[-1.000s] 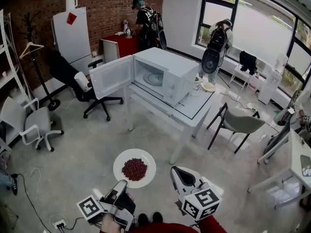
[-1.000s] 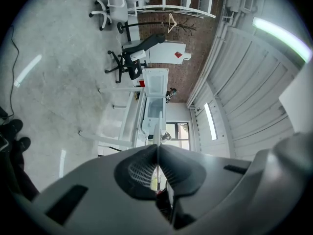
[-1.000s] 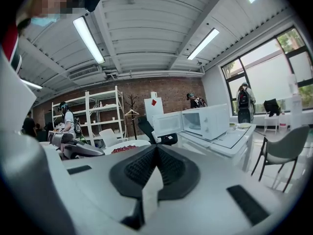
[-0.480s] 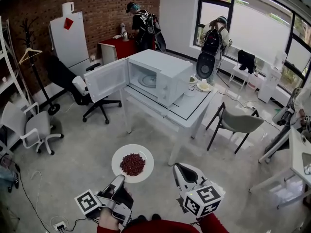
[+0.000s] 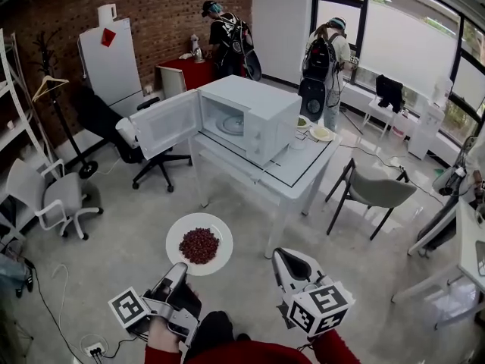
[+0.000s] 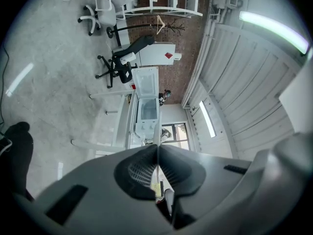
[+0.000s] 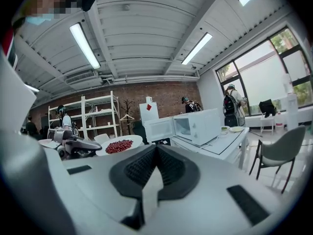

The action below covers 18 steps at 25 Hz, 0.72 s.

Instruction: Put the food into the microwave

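Observation:
A white plate [image 5: 179, 237] with a heap of red beans [image 5: 199, 245] hangs over the floor in the head view. My left gripper [image 5: 182, 269] is shut on its near rim. In the left gripper view the plate [image 6: 157, 131] shows edge-on as a thin line between the pressed pads. My right gripper [image 5: 283, 255] is beside it on the right, shut and holding nothing. The right gripper view shows its jaws [image 7: 156, 149] closed, with the plate [image 7: 120, 145] and left gripper [image 7: 73, 144] off to the left. The white microwave [image 5: 254, 116] stands on the table [image 5: 303, 174] ahead, its door [image 5: 170, 122] swung open to the left.
Bowls [image 5: 321, 133] sit on the table's far corner. A grey chair [image 5: 375, 192] stands to the right of the table, a black office chair [image 5: 125, 131] behind the door and a white chair [image 5: 53, 199] on the left. Two people [image 5: 322, 63] stand at the back.
My left gripper has carried the plate a little forward and up, toward the table. The right gripper has moved along beside it. The person with the backpack has stepped left along the window.

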Available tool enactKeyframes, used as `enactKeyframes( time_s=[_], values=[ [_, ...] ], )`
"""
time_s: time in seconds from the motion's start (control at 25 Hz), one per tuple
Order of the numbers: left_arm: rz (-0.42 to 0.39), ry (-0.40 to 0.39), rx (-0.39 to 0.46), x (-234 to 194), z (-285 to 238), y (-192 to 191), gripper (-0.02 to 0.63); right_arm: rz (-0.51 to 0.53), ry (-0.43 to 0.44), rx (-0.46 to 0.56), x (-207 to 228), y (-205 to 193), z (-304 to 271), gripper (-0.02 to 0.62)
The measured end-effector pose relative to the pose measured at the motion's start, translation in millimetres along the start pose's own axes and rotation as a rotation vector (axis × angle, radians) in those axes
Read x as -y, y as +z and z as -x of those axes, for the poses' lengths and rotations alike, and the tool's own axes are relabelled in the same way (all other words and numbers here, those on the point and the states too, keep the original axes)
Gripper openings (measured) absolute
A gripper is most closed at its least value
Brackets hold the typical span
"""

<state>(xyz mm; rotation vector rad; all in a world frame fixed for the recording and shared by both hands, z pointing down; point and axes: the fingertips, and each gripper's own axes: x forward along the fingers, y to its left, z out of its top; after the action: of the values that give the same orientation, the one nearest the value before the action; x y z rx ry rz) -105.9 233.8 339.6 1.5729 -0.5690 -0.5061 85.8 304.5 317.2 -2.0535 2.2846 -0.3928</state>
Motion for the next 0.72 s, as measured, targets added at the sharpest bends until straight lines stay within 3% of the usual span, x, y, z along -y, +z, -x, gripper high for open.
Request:
enactKeyframes(
  time_s=[0.36, 0.72],
  values=[
    [0.016, -0.002, 0.001, -6, -23, 22, 0.021, -0.007, 0.017, -0.019, -1, -2, -36, 0.014],
    [0.03, 0.014, -0.042, -22, -79, 91, 0.021, -0.007, -0.013, -0.048, 2, 4, -127, 0.014]
  ],
)
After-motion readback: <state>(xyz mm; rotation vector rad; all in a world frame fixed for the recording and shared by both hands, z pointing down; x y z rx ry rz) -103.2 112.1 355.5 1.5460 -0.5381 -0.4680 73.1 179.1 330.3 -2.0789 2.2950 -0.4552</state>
